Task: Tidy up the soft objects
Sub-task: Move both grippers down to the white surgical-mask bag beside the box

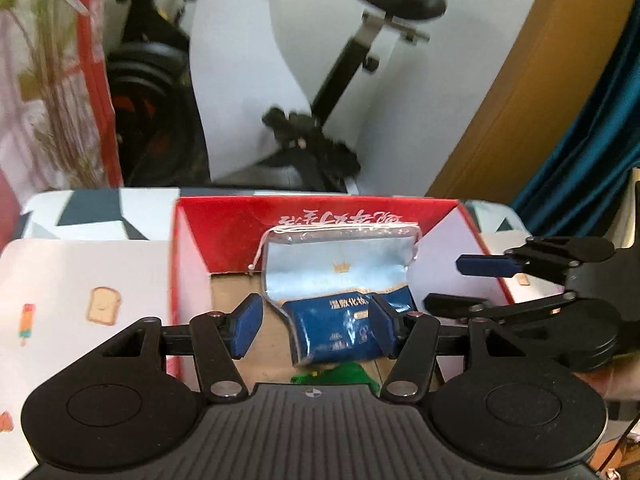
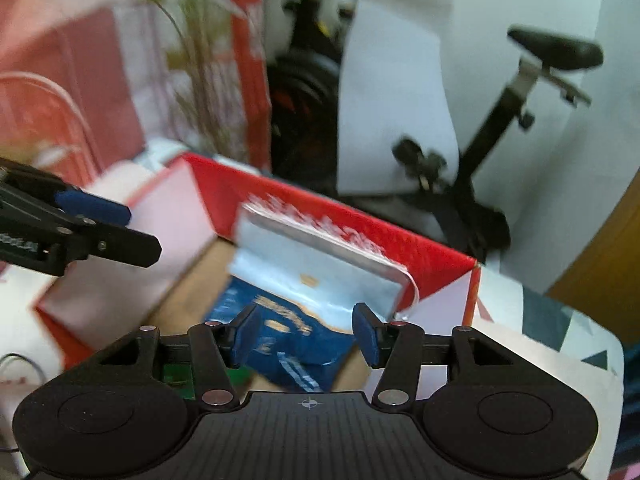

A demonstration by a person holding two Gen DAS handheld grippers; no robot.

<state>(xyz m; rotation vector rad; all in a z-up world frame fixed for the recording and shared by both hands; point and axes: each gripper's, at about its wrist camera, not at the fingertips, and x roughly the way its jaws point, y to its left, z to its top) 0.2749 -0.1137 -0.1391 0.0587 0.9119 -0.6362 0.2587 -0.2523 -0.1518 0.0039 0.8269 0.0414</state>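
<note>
A soft blue and silver plastic pack (image 1: 340,292) with a string handle stands inside an open red cardboard box (image 1: 320,216), leaning on the box's far wall. A green item (image 1: 340,374) lies below it on the box floor. My left gripper (image 1: 316,322) is open above the box, its fingers on either side of the pack's lower end without gripping it. My right gripper (image 2: 306,334) is open, just above the same pack (image 2: 316,276) in the box (image 2: 400,240). The right gripper also shows in the left wrist view (image 1: 468,280), and the left gripper in the right wrist view (image 2: 120,228).
The box sits on a table with a white cloth printed with toast and ice lollies (image 1: 80,288). An exercise bike (image 1: 320,120) stands behind the table by a white wall. A plant (image 1: 56,80), red bags (image 2: 60,80) and a blue curtain (image 1: 592,128) flank the scene.
</note>
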